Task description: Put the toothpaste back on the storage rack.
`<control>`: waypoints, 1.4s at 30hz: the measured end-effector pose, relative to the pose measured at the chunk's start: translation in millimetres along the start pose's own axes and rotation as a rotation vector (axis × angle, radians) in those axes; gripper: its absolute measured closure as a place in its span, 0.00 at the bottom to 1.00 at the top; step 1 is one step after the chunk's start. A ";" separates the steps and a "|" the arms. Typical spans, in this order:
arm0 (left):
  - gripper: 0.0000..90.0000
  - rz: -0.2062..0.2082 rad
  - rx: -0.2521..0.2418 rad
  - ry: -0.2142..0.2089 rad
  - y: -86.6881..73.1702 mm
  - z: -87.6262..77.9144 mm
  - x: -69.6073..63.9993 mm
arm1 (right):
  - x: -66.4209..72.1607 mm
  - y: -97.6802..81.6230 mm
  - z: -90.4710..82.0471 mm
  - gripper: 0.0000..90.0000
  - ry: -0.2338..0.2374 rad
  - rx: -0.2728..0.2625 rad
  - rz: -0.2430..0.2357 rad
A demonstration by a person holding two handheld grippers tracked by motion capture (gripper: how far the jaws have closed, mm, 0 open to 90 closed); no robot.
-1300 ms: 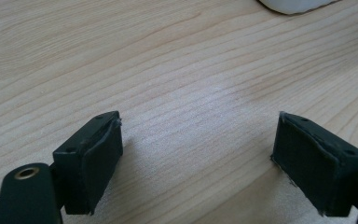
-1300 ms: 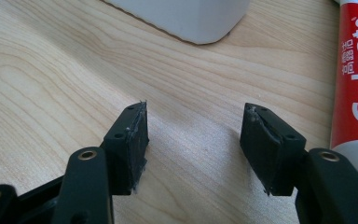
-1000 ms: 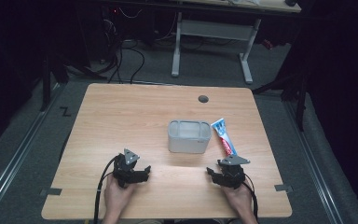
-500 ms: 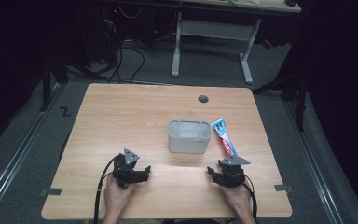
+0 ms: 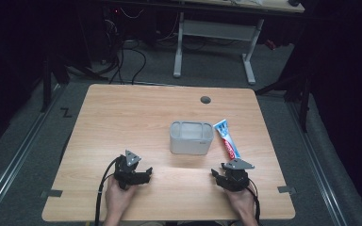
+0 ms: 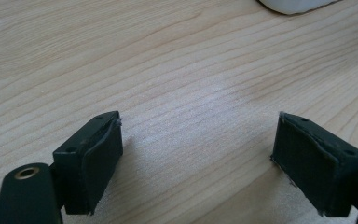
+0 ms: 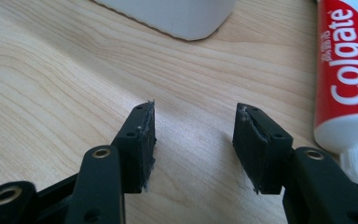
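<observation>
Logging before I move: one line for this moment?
left claw open, empty | right claw open, empty | toothpaste beside box | table

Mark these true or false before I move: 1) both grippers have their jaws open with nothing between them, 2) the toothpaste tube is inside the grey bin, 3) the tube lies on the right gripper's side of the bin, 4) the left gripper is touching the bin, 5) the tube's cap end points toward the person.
1. True. The left gripper and the right gripper both show open jaws with bare wood between them.
2. False. The toothpaste tube lies on the table, beside the grey bin.
3. True. It lies just right of the bin, ahead of the right gripper.
4. False. The left gripper sits well short of the bin, near the front edge.
5. True. In the right gripper view the white cap end is nearest the jaws.
</observation>
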State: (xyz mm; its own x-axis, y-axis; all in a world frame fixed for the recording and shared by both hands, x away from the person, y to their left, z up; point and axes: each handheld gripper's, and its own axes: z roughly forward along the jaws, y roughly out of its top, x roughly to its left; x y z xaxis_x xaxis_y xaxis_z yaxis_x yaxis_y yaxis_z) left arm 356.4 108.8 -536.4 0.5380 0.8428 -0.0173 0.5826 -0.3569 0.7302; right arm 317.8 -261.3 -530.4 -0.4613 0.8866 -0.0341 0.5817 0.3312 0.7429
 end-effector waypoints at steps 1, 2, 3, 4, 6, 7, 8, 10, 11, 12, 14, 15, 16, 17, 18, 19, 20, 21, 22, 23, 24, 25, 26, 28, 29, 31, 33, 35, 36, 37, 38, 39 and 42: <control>0.18 0.000 0.000 0.000 0.0 0.0 0.0 | -0.3 -1.0 -1.4 0.55 -0.002 -0.005 0.010; 0.18 0.000 0.000 0.000 0.0 0.0 0.0 | -0.8 -2.1 -3.3 0.55 0.001 -0.008 0.020; 0.18 0.000 0.000 0.000 0.0 0.0 0.0 | -1.8 -3.3 -5.5 0.55 0.003 -0.016 0.024; 0.18 0.000 0.000 0.000 0.0 0.0 0.0 | -2.1 -3.8 -6.7 0.55 0.001 -0.021 0.025; 0.18 0.000 0.000 0.000 0.0 0.0 0.0 | -3.5 -5.2 -11.6 0.56 -0.007 -0.028 0.028; 0.18 0.000 0.000 0.000 0.0 0.0 0.0 | -3.6 -5.7 -12.9 0.55 -0.007 -0.031 0.040; 0.18 0.000 0.000 0.000 0.0 0.0 0.0 | -4.3 -6.2 -13.7 0.55 -0.005 -0.037 0.042; 0.18 0.000 0.000 0.000 0.0 0.0 0.0 | -4.7 -6.4 -14.6 0.55 -0.003 -0.042 0.047; 0.18 0.000 0.000 0.000 0.0 0.0 0.0 | -5.7 -6.1 -16.5 0.57 -0.003 -0.052 0.055; 0.18 0.000 0.000 0.000 0.0 0.0 0.0 | -5.7 -6.1 -16.5 0.57 -0.003 -0.052 0.055; 0.18 0.000 0.000 0.000 0.0 0.0 0.0 | -6.3 -5.4 -18.9 0.57 -0.002 -0.060 0.061; 0.18 0.000 0.001 -0.001 0.0 -0.1 0.1 | -7.0 -4.3 -20.7 0.57 -0.008 -0.069 0.047; 0.18 0.000 0.001 -0.001 0.0 -0.1 0.1 | -7.0 -4.3 -20.7 0.57 -0.008 -0.069 0.047; 0.18 -0.001 0.000 0.000 0.0 0.0 0.0 | -8.3 -3.0 -22.8 0.57 -0.015 -0.080 0.040; 0.18 -0.001 0.000 0.000 0.0 0.0 0.0 | -8.3 -3.0 -22.8 0.57 -0.015 -0.080 0.040; 0.18 0.000 0.001 -0.001 0.0 -0.1 0.1 | -9.7 -1.7 -25.6 0.57 -0.015 -0.095 0.049; 0.18 0.000 0.001 -0.001 0.0 -0.1 0.1 | -9.7 -1.7 -25.6 0.57 -0.015 -0.095 0.049; 0.18 -0.001 0.001 -0.001 0.0 -0.1 0.1 | -11.2 -0.5 -28.0 0.56 -0.024 -0.110 0.044; 0.18 -0.001 0.001 -0.001 0.0 -0.1 0.1 | -11.2 -0.5 -28.0 0.56 -0.024 -0.110 0.044; 0.18 0.000 0.001 -0.001 0.0 -0.2 0.1 | -11.7 0.0 -29.1 0.56 -0.029 -0.113 0.043; 0.18 -0.002 0.001 0.000 -0.1 -0.2 0.1 | -13.2 0.9 -30.5 0.56 -0.033 -0.122 0.039; 0.18 -0.002 0.001 0.000 -0.1 -0.2 0.1 | -13.2 0.9 -30.5 0.56 -0.033 -0.122 0.039; 0.18 -0.003 0.001 0.003 -0.3 -0.4 0.1 | -13.6 1.1 -30.8 0.56 -0.035 -0.122 0.040; 0.18 -0.005 0.001 0.004 -0.5 -0.7 0.2 | -16.4 4.2 -31.2 0.55 -0.036 -0.123 0.029; 0.18 -0.005 0.001 0.004 -0.5 -0.7 0.2 | -16.4 4.2 -31.2 0.55 -0.036 -0.123 0.029; 0.18 -0.005 0.001 0.004 -0.5 -0.7 0.3 | -20.6 8.3 -33.1 0.55 -0.032 -0.137 0.046; 0.18 -0.005 0.001 0.004 -0.5 -0.7 0.2 | -22.8 11.8 -34.0 0.55 -0.045 -0.141 0.038; 0.18 -0.005 0.001 0.004 -0.6 -0.7 0.3 | -24.2 15.2 -35.3 0.55 -0.049 -0.146 0.039; 0.18 -0.005 0.001 0.004 -0.6 -0.7 0.2 | -24.6 16.6 -35.6 0.55 -0.052 -0.151 0.040; 0.18 -0.005 0.001 0.004 -0.6 -0.7 0.2 | -24.5 17.8 -35.9 0.55 -0.055 -0.150 0.042; 0.18 -0.005 0.001 0.004 -0.6 -0.7 0.2 | -24.5 17.8 -35.9 0.55 -0.055 -0.150 0.042; 0.18 -0.004 0.002 0.003 -0.6 -0.8 0.2 | -24.1 19.4 -35.2 0.55 -0.068 -0.150 0.026; 0.18 -0.004 0.002 0.003 -0.7 -0.8 0.2 | -23.3 21.0 -32.7 0.55 -0.079 -0.142 0.013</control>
State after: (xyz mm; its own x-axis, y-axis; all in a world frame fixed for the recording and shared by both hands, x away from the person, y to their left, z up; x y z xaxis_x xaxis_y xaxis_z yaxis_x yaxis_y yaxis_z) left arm 355.6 109.5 -536.3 0.5339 0.8454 -0.0177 0.5855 -0.3545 0.7291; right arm 318.8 -285.5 -492.1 -0.3965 0.9152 -0.0720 0.4844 0.2752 0.8304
